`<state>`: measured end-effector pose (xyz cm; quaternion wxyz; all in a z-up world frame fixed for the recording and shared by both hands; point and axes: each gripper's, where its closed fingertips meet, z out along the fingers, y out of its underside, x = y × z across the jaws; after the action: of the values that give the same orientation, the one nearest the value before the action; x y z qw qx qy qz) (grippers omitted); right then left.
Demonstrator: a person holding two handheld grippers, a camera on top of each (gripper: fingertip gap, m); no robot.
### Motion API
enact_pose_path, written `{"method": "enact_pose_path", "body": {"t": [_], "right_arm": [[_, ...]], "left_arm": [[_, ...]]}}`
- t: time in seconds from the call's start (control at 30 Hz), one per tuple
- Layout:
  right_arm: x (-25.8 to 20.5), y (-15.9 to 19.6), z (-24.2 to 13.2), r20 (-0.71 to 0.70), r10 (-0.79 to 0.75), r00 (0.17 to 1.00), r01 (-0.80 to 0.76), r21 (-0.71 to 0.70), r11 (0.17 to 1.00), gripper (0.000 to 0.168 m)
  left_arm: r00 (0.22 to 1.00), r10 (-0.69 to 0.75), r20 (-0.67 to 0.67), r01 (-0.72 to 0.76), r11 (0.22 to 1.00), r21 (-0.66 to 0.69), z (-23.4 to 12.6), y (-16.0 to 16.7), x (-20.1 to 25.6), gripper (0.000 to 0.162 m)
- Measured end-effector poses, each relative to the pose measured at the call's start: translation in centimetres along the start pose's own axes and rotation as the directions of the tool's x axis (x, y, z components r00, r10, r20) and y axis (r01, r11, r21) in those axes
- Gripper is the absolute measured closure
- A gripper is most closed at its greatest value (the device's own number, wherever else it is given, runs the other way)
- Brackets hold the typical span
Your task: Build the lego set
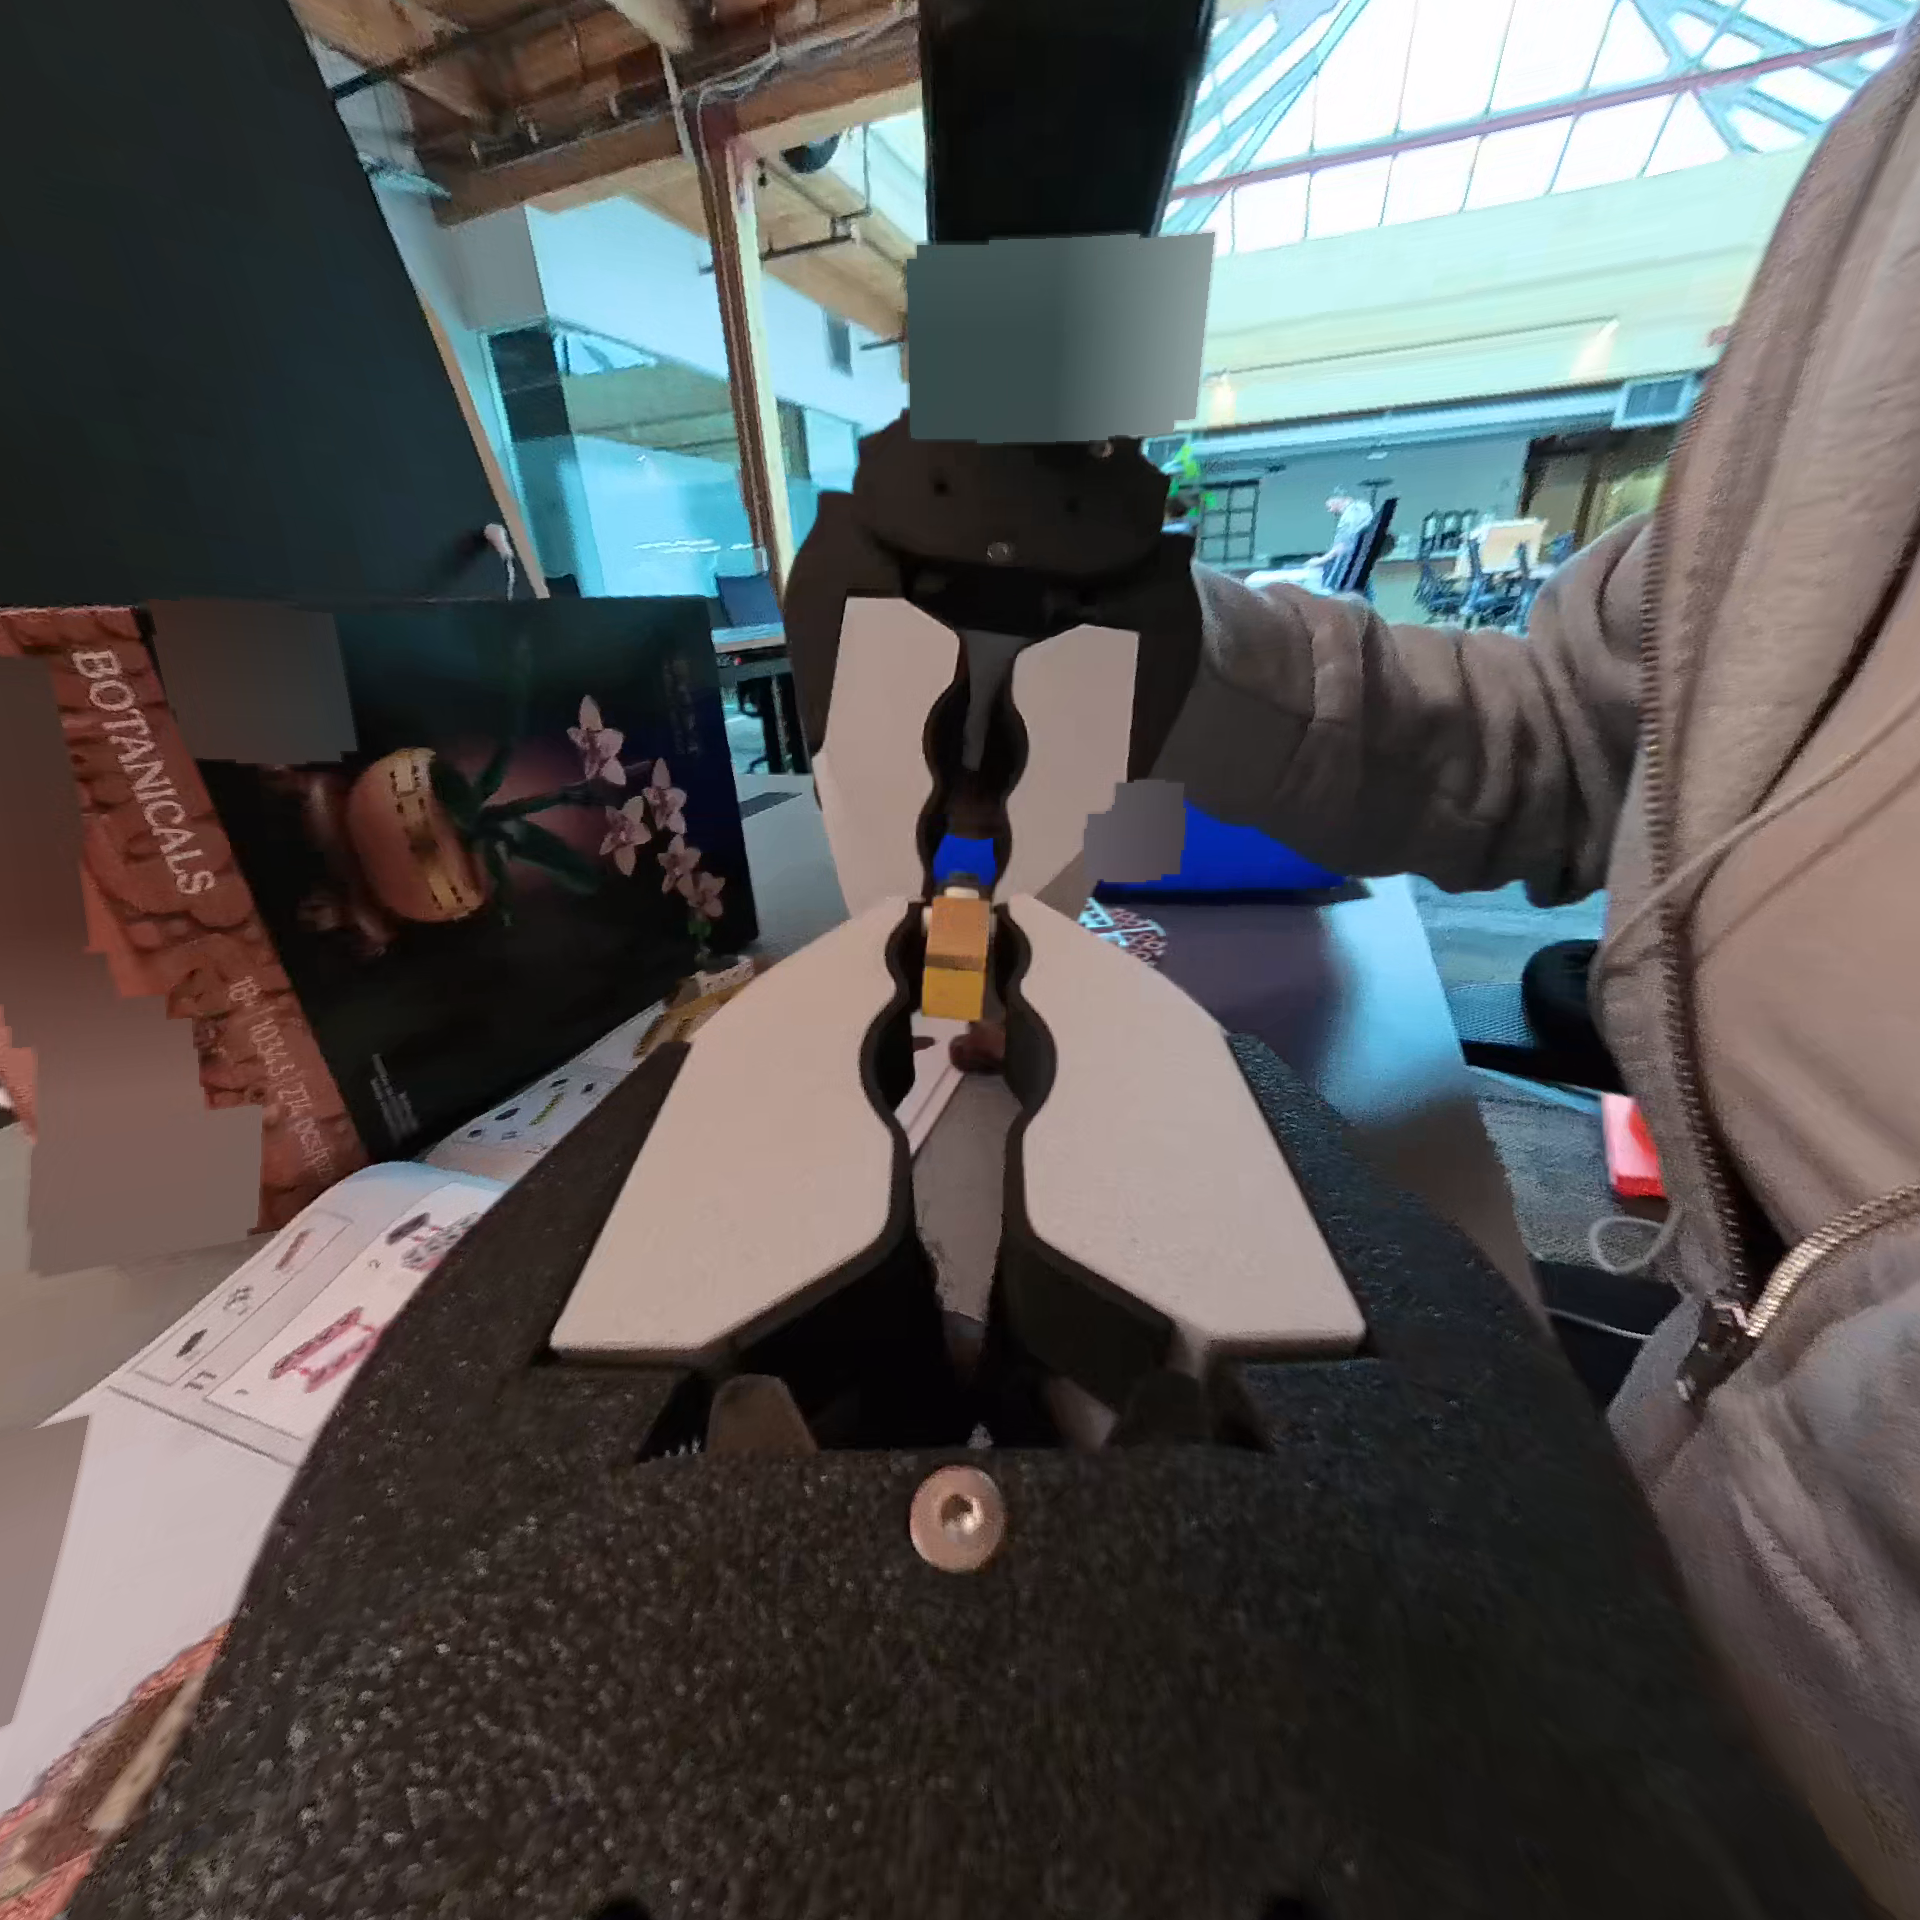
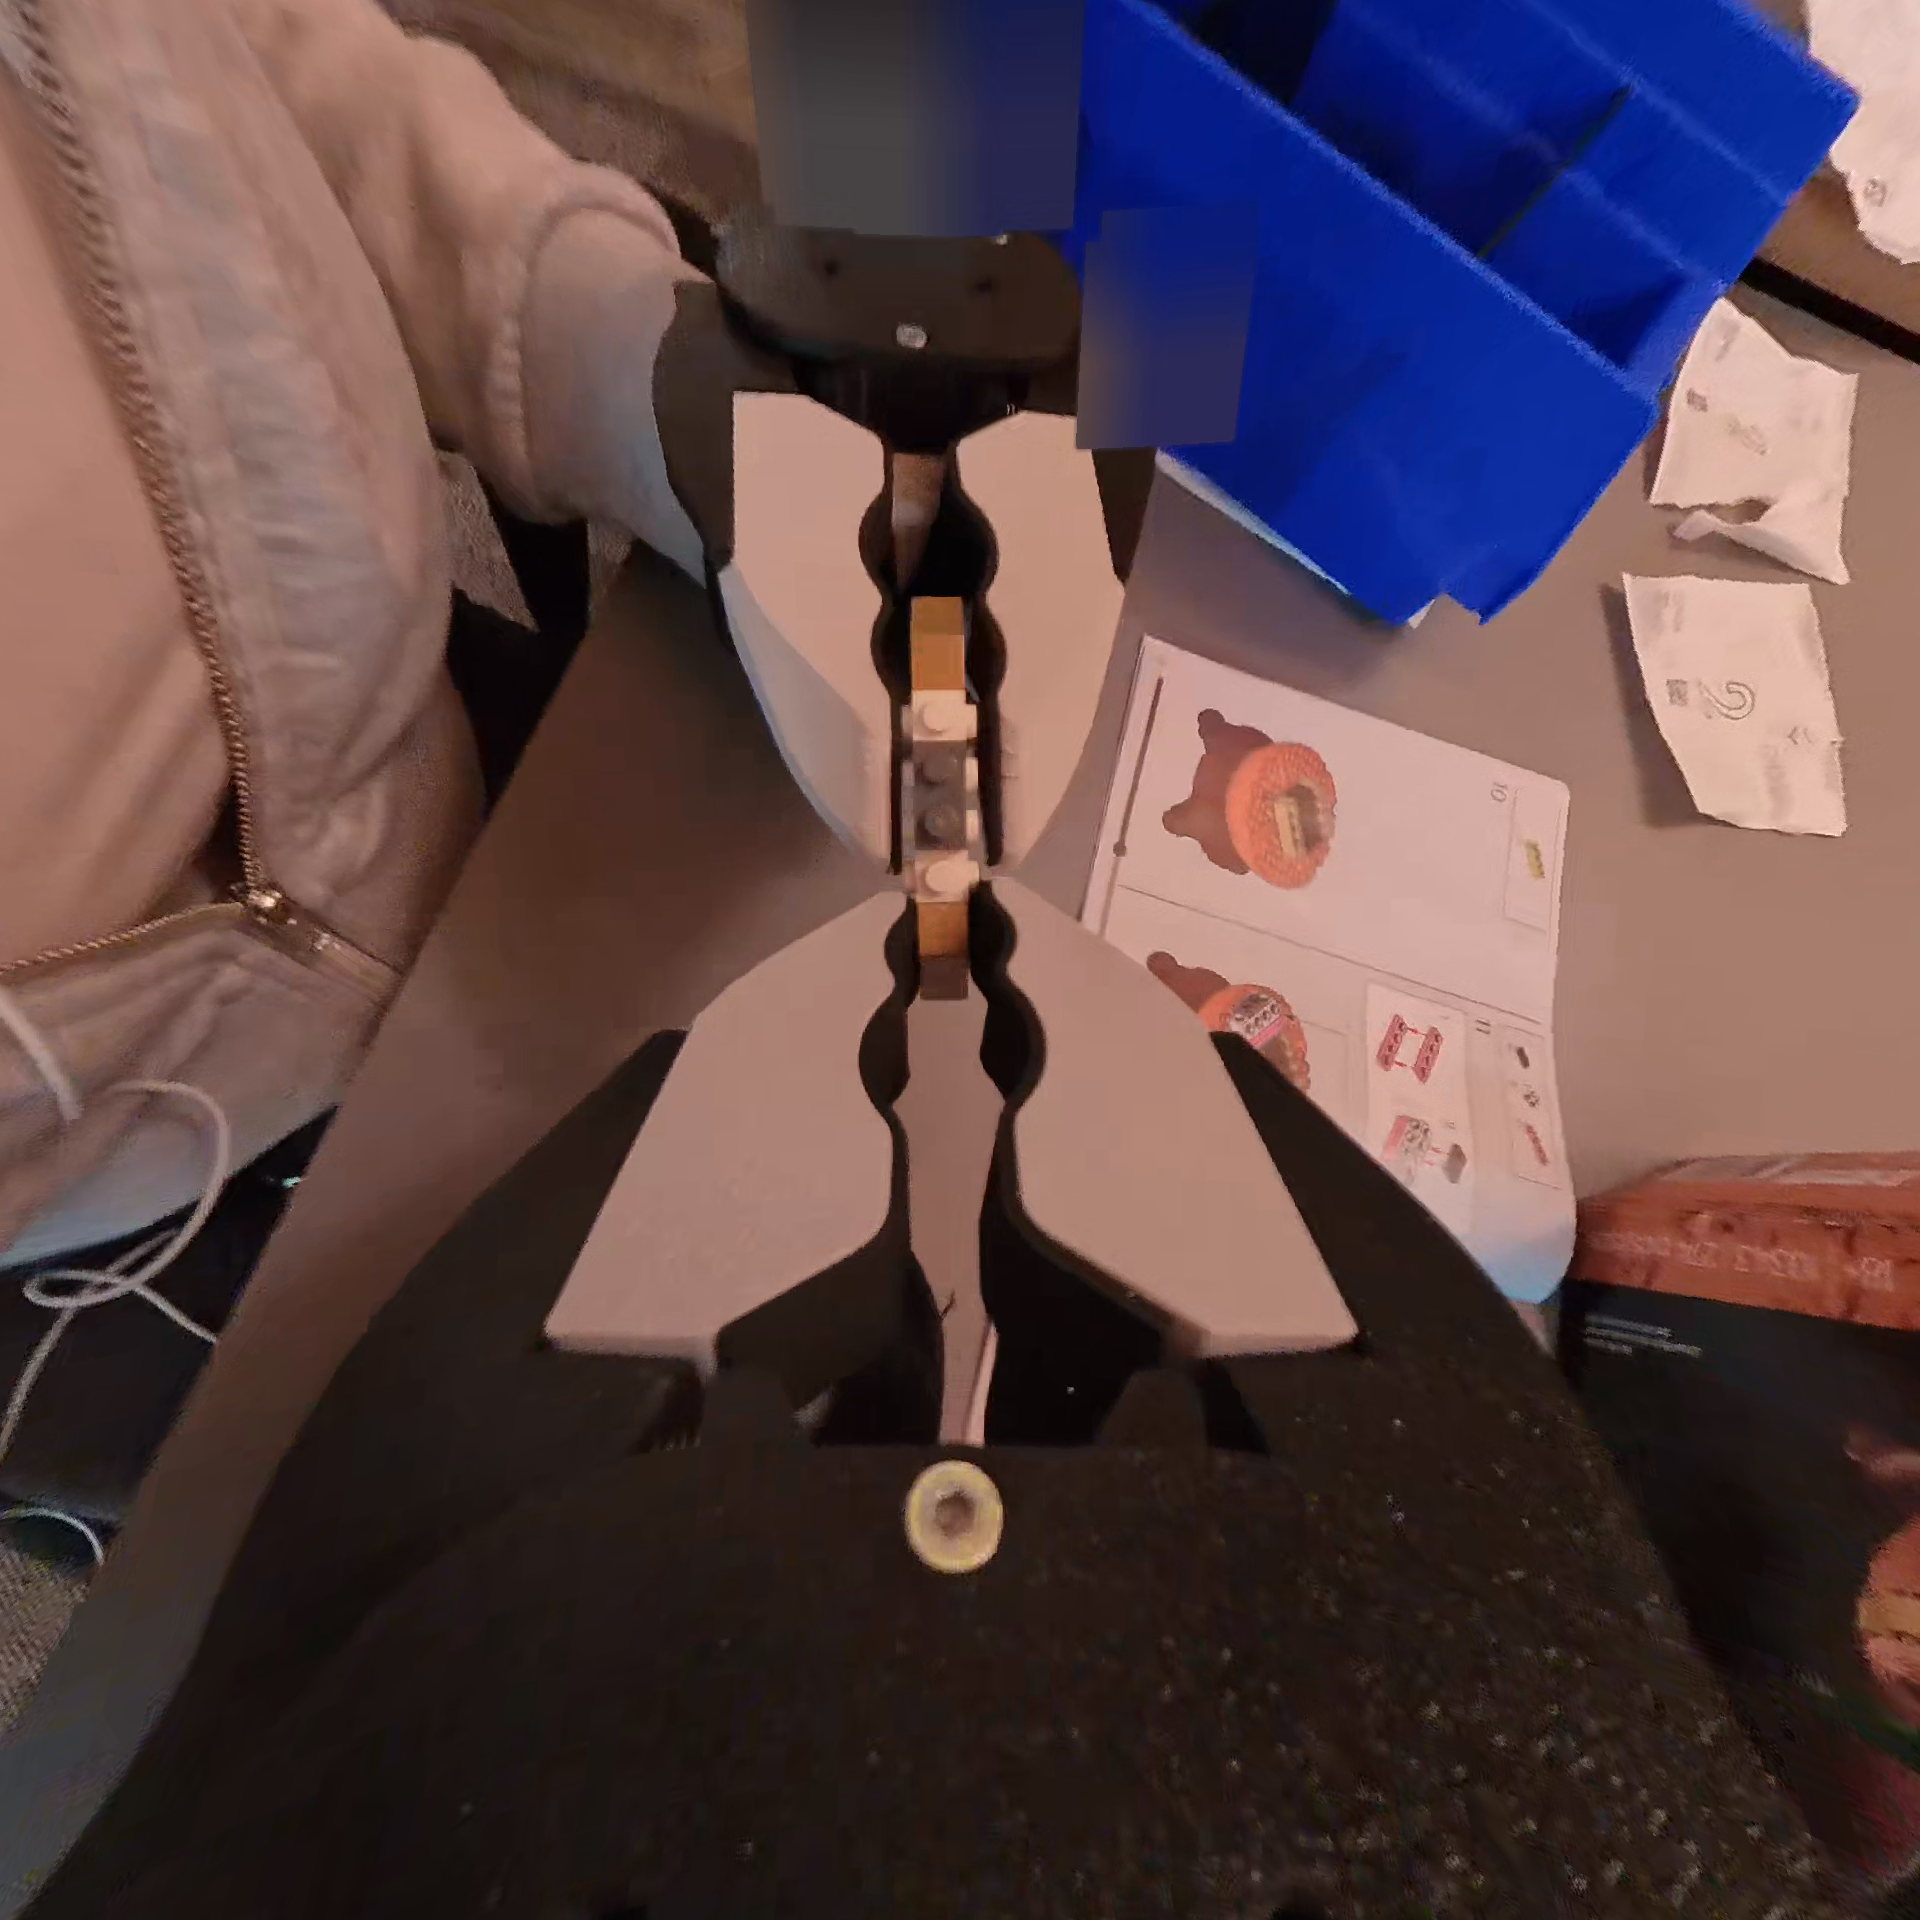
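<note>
A small lego assembly (image 2: 941,800) is held in the air between my two grippers, which face each other tip to tip. It has a yellow brick at each end and white and grey studded plates in the middle. My right gripper (image 2: 940,896) is shut on the near yellow end; my left gripper (image 2: 940,836) comes from the opposite side and is shut on the rest. In the left wrist view my left gripper (image 1: 961,912) clamps a yellow brick (image 1: 954,966), and the right gripper (image 1: 961,868) meets it from the far side.
The grey table (image 2: 644,831) lies below. An open instruction booklet (image 2: 1330,935) lies to the right, a blue divided bin (image 2: 1403,260) beyond it, and torn paper bags (image 2: 1745,707) at far right. The set's box (image 1: 416,831) stands at left. A person's jacket sleeve (image 1: 1403,748) is close. The grippers are tip to tip, or close to it.
</note>
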<state>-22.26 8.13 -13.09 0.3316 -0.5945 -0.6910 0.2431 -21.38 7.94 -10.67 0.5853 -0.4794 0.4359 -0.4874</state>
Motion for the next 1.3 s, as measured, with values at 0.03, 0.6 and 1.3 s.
{"method": "enact_pose_path", "body": {"t": [0.03, 0.6, 1.3], "right_arm": [[-0.3, 0.2, -0.2, -0.011, 0.023, 1.000, -0.023, -0.006, 1.000, 0.160], [0.7, -5.2, -13.8, -0.486, 0.284, 0.826, 0.189, 0.715, 0.674, 0.157], [11.0, 10.5, -16.1, -0.773, 0.091, 0.628, -0.025, 0.096, 0.995, 0.163]], "left_arm": [[1.000, -0.015, -0.001, 0.015, 1.000, -0.013, -0.1, 0.3, 0.1, 0.147], [0.960, -0.232, -0.159, 0.243, 0.968, 0.056, 0.1, 0.6, 0.4, 0.151], [0.945, -0.260, -0.197, 0.295, 0.938, 0.181, -0.7, -0.5, -0.8, 0.151]]}}
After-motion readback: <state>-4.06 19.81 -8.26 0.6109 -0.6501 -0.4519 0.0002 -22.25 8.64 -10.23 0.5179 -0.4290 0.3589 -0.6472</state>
